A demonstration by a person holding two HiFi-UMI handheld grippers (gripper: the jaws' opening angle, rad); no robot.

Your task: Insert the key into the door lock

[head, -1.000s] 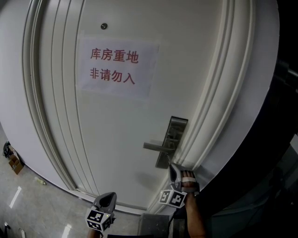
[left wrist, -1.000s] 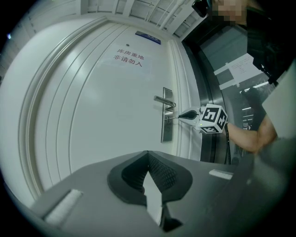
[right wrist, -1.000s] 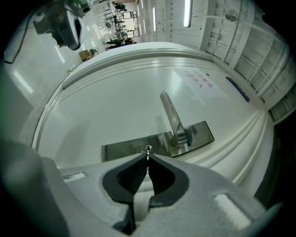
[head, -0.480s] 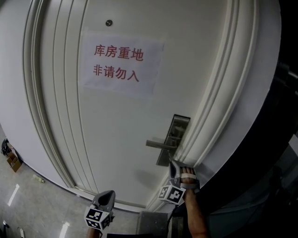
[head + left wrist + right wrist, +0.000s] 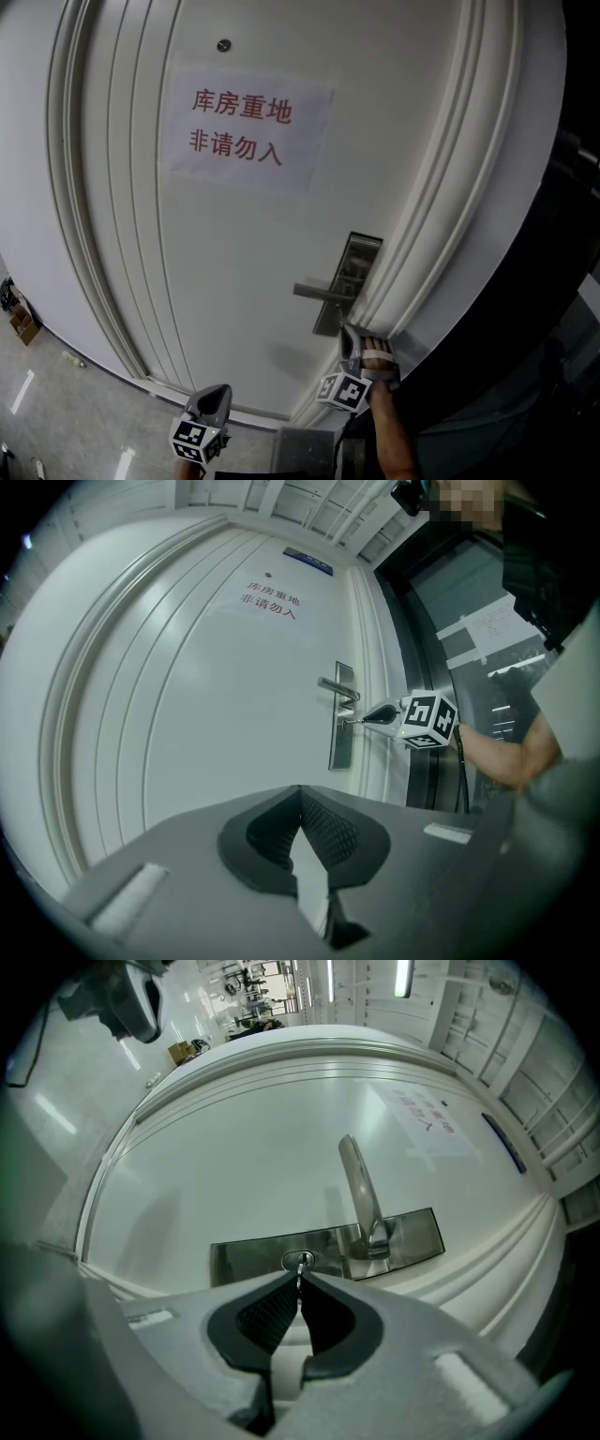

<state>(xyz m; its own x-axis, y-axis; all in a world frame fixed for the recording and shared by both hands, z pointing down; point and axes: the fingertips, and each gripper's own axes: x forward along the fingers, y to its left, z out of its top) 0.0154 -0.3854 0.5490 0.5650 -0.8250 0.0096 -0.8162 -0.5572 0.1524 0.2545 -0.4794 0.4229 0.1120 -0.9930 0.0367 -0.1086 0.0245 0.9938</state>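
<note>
Key (image 5: pixel 300 1268), pinched in the right tongs (image 5: pixel 300 1278), meets the keyhole (image 5: pixel 290 1261): push straight in, no tilting. Left tongs (image 5: pixel 300 790) closed, empty.

The lever handle (image 5: pixel 319 292) juts from the lock plate (image 5: pixel 351 267) at 11 o'clock of the right tongs (image 5: pixel 349 343), barring a pass from above. The raised door frame moulding (image 5: pixel 441 187) walls in the plate at 3 o'clock. The right tongs, clamped on the key (image 5: pixel 300 1269), fill the front of the keyhole (image 5: pixel 298 1259). From 7 to 10 o'clock the flat door (image 5: pixel 234 262) leaves open room; the left tongs (image 5: pixel 214 401) hang there, well apart.
</note>
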